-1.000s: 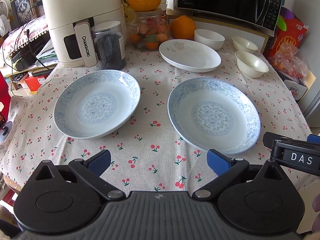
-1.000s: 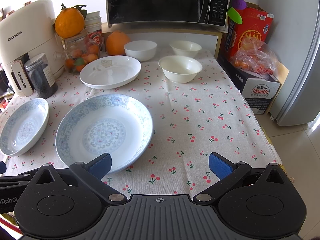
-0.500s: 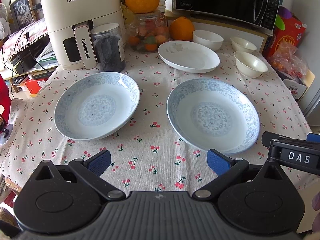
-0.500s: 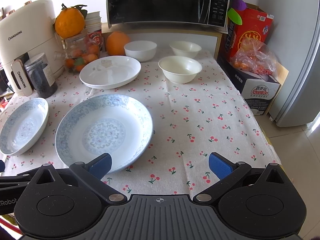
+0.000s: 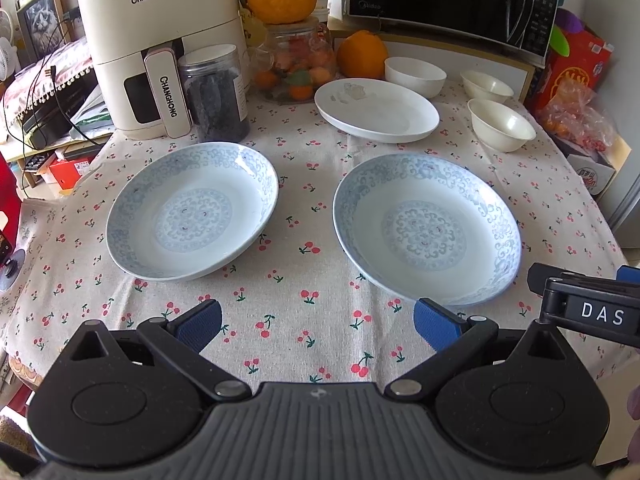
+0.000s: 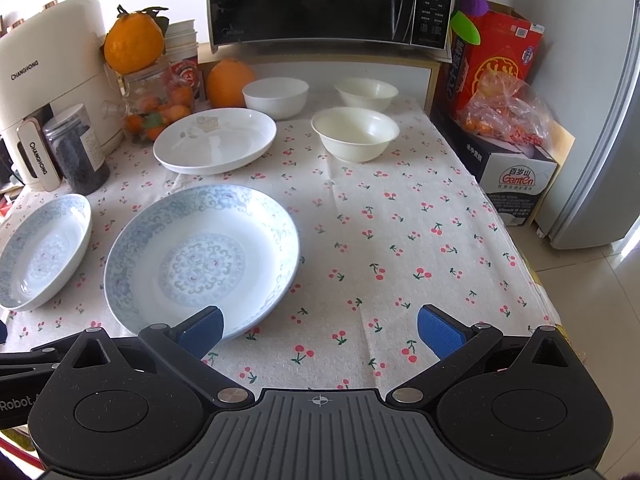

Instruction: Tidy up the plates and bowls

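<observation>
Two blue-patterned plates lie on the cherry-print tablecloth: one on the left (image 5: 192, 210) (image 6: 40, 256), one on the right (image 5: 426, 228) (image 6: 202, 258). A plain white plate (image 5: 376, 110) (image 6: 216, 140) lies behind them. Three white bowls stand at the back right: a near one (image 5: 502, 125) (image 6: 355, 133), a far right one (image 5: 486, 86) (image 6: 366, 94) and one by the orange (image 5: 414, 76) (image 6: 275, 96). My left gripper (image 5: 316, 326) is open and empty over the cloth in front of the plates. My right gripper (image 6: 320, 330) is open and empty, its left finger by the right plate's near rim.
A white air fryer (image 5: 156, 44), a dark jar (image 5: 216, 92), a fruit jar (image 5: 294, 68), oranges and a microwave (image 6: 332, 0) line the back. A red box (image 6: 494, 64) and bagged fruit stand at the right. The table's right edge (image 6: 532, 280) drops to the floor.
The left gripper's view has shifted slightly; the plates sit a little lower in it. The right gripper has barely moved. Both stay open.
</observation>
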A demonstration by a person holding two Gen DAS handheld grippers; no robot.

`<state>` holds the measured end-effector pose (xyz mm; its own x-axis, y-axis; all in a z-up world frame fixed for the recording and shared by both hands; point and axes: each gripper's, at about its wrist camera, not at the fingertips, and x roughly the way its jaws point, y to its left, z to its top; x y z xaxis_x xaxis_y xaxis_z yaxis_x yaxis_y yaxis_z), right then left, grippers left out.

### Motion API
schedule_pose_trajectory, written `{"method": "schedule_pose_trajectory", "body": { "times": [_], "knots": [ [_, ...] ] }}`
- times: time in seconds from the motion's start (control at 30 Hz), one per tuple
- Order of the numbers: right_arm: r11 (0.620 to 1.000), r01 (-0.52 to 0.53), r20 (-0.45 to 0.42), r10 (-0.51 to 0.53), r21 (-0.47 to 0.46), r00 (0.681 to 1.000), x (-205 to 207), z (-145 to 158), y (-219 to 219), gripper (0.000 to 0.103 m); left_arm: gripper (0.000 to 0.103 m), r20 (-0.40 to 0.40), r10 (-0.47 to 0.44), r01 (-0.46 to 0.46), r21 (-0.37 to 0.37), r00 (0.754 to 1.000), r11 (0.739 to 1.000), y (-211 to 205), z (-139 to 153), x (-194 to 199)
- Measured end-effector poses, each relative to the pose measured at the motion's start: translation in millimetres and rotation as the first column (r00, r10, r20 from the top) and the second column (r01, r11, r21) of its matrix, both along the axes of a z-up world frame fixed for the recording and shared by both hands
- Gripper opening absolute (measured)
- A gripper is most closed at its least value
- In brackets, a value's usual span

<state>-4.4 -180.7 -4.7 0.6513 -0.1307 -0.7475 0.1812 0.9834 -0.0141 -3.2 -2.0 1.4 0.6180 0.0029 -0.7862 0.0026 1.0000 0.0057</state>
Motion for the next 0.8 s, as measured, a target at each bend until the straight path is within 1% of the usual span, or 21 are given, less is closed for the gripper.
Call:
{"method": "schedule_pose_trajectory", "body": {
  "times": [0.2,0.33,0.43,0.5,0.57,0.63,0.73,0.8],
  "knots": [
    [1.0,0.003,-0.005,-0.003,-0.003,1.0,1.7,-1.5,0.2,0.103,0.103,-0.009,-0.013,0.013,-0.016,1.0,1.0,0.0,-2.0,1.8],
    [1.0,-0.007,0.002,0.006,0.009,1.0,4.7,-0.6,-2.2,0.103,0.102,-0.012,-0.028,0.027,-0.062,1.0,0.998,2.7,-4.8,4.9],
    [0.999,-0.034,0.024,0.033,0.041,0.999,8.6,1.7,-5.5,0.103,0.1,-0.014,-0.043,0.041,-0.111,0.999,0.993,5.0,-5.9,8.0],
    [0.994,-0.053,0.036,0.05,0.098,0.998,12.4,0.5,-9.5,0.103,0.098,-0.021,-0.052,0.048,-0.163,0.998,0.985,7.1,-7.5,10.4],
    [0.982,-0.07,0.042,0.064,0.177,0.997,16.2,-3.8,-14.2,0.103,0.095,-0.033,-0.054,0.045,-0.222,0.998,0.974,10.0,-11.3,13.5],
    [0.963,-0.08,0.047,0.07,0.259,0.996,20.2,-11.5,-18.3,0.103,0.091,-0.048,-0.049,0.033,-0.28,0.998,0.959,14.1,-16.3,17.6],
    [0.924,-0.074,0.041,0.063,0.375,0.997,26.5,-25.5,-27.1,0.102,0.084,-0.06,-0.037,0.013,-0.363,0.997,0.932,20.4,-23.6,22.5],
    [0.903,-0.065,0.042,0.052,0.425,0.998,28.9,-33.5,-32.7,0.102,0.079,-0.054,-0.036,0.012,-0.403,0.998,0.915,22.8,-26.8,25.2]
  ]
}}
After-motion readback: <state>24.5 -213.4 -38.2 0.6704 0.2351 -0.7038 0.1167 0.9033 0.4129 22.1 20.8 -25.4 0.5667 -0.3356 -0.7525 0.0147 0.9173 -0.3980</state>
